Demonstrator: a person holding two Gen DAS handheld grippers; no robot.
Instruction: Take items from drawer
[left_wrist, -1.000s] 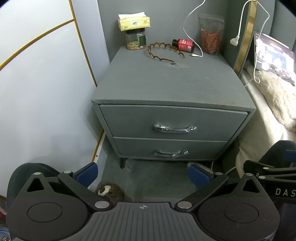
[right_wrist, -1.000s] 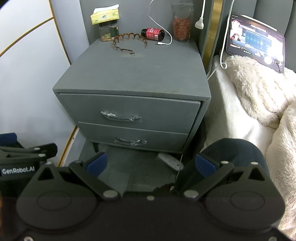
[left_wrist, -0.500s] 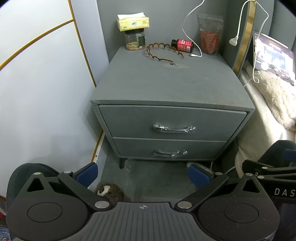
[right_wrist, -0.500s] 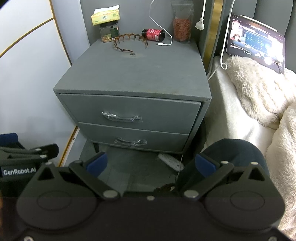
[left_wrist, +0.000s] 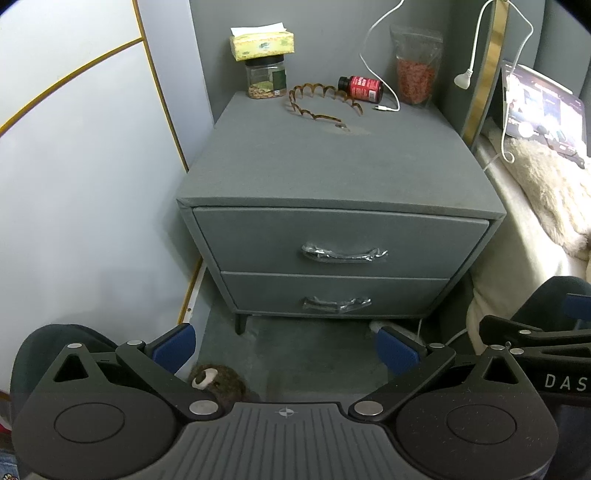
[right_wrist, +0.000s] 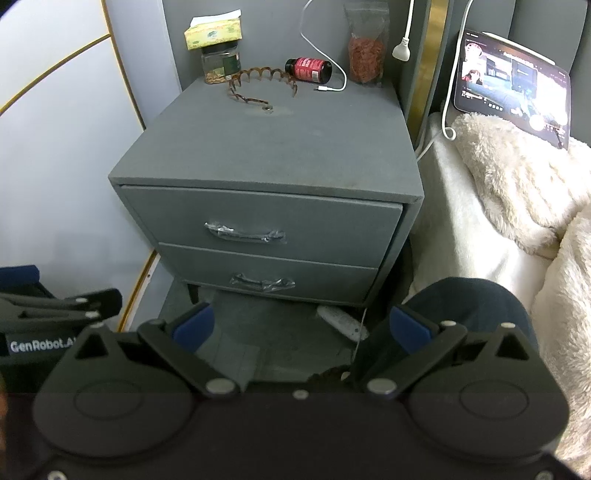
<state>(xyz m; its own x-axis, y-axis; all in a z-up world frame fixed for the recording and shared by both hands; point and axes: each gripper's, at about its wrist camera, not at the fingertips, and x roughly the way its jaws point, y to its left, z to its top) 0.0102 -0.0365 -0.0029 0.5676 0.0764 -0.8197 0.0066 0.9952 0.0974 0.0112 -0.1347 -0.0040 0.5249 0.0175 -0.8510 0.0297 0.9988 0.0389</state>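
**Drawers closed, both grippers clear of the nightstand**

Drawers, upper (left_wrist: 340, 242) and lower (left_wrist: 334, 295), sit flush in a grey nightstand (left_wrist: 340, 166), ahead of and beyond both sets of jaws, with open floor between. Left gripper (left_wrist: 284, 347): jaws wide apart, holding nothing; blue fingertips (left_wrist: 173, 345) level with the nightstand's foot. Right gripper (right_wrist: 301, 326): jaws likewise apart and empty. Neither touches a handle. Upper handle (left_wrist: 343, 254) and lower handle (left_wrist: 336, 303) are both covered in clear plastic wrap.

Legible writing: "GenRobot.A" on the left gripper's body in the right wrist view; "DAS" on the right gripper's body in the left wrist view.

On the floor close in: a brown plush toy (left_wrist: 218, 384) and a white power strip (right_wrist: 341, 321). On the nightstand top, at the rear: a brown toothed headband (left_wrist: 317, 103), a red-labelled bottle (left_wrist: 362, 88) lying on its side, a jar (left_wrist: 266, 79) with a yellow tissue box (left_wrist: 262, 44) on it, and a pouch (left_wrist: 415, 74) of red contents. Their labels are too small to read. Far right, a lit tablet (right_wrist: 513, 81) stands above a cream blanket (right_wrist: 517, 177).
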